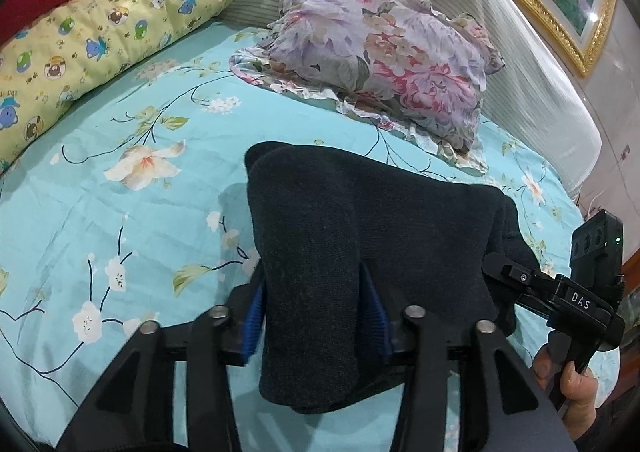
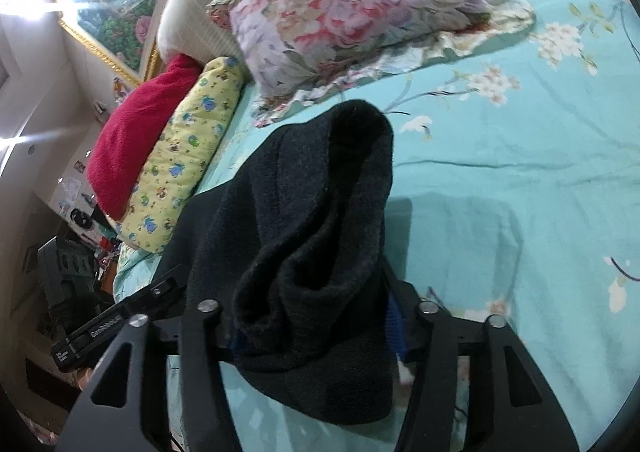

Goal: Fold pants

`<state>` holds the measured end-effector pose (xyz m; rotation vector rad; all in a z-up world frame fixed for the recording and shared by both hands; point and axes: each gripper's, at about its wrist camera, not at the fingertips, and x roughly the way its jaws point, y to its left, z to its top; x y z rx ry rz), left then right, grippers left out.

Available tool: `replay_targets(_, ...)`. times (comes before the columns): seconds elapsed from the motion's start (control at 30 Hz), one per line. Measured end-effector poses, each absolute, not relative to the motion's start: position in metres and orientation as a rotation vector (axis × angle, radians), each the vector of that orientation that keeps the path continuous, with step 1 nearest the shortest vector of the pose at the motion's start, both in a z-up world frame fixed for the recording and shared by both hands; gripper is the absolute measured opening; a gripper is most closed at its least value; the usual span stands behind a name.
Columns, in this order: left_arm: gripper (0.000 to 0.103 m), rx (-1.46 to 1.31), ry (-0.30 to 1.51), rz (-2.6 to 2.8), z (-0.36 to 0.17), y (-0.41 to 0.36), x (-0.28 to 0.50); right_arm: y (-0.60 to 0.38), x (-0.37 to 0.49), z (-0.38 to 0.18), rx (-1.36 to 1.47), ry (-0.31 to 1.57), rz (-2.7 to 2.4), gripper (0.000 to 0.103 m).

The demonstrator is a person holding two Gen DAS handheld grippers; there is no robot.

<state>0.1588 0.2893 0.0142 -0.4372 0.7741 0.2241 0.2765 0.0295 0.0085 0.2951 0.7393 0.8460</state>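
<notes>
Pants [image 1: 360,228] hung bunched between both my grippers, left gripper [image 1: 316,316] and right gripper [image 2: 312,328], jaws half-open around cloth, grip uncertain, keeping them above the bedsheet [image 1: 120,212]

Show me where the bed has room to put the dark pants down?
The turquoise sheet is bare between the yellow cartoon pillow and the dark pants, and again to the right of the pants. It is crowded toward the headboard, where the flowered pillow lies.

"DAS" on right claw [image 1: 500,272]
</notes>
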Motion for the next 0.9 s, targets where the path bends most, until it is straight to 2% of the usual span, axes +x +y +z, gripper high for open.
replay_targets(0.07, 0.061, -0.428, 0.773, 0.235, 0.012, 0.291, 0.158, 0.024, 0.278, 0.007, 0.296, 0.731, 0.826, 0.06)
replay_targets(0.13, 0.067, -0.43, 0.777, 0.235, 0.008, 0.292, 0.157, 0.015, 0.279, 0.005, 0.31, 0.728, 0.816, 0.068)
replay_targets(0.33, 0.075, -0.461, 0.781, 0.22, -0.007, 0.299, 0.155, 0.004, 0.282, -0.003, 0.303, 0.726, 0.77, 0.077)
replay_targets(0.9, 0.078, -0.334, 0.782, 0.328, 0.015, 0.282, 0.12, -0.019, 0.25, 0.016, 0.251, 0.664, 0.701, 0.079)
